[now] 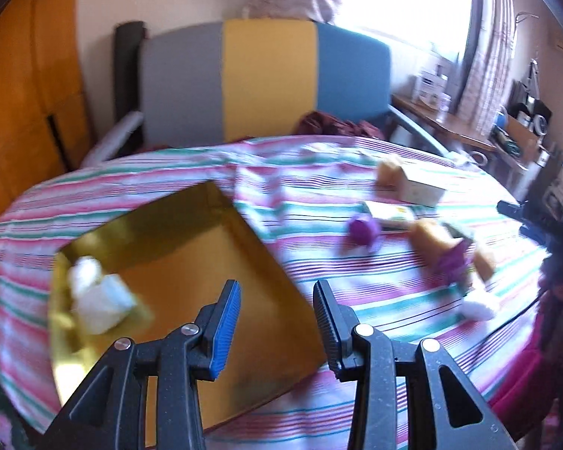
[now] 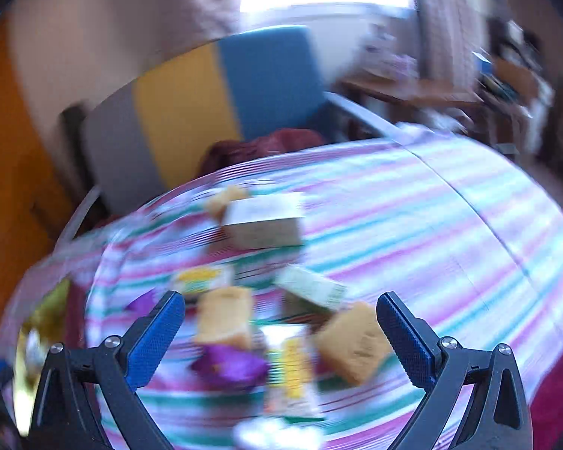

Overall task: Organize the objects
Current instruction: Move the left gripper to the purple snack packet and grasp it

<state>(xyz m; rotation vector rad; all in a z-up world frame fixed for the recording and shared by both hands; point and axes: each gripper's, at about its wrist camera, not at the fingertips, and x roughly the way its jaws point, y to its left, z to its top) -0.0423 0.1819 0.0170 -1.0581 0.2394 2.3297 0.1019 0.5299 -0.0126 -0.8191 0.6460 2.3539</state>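
Blurred snack packets [image 2: 225,322], gold tray [image 1: 191,262] edge cropped

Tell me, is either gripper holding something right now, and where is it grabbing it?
No. The left gripper has nothing between its fingers, above the gold tray. The right gripper is wide open over the snacks, gripping none.
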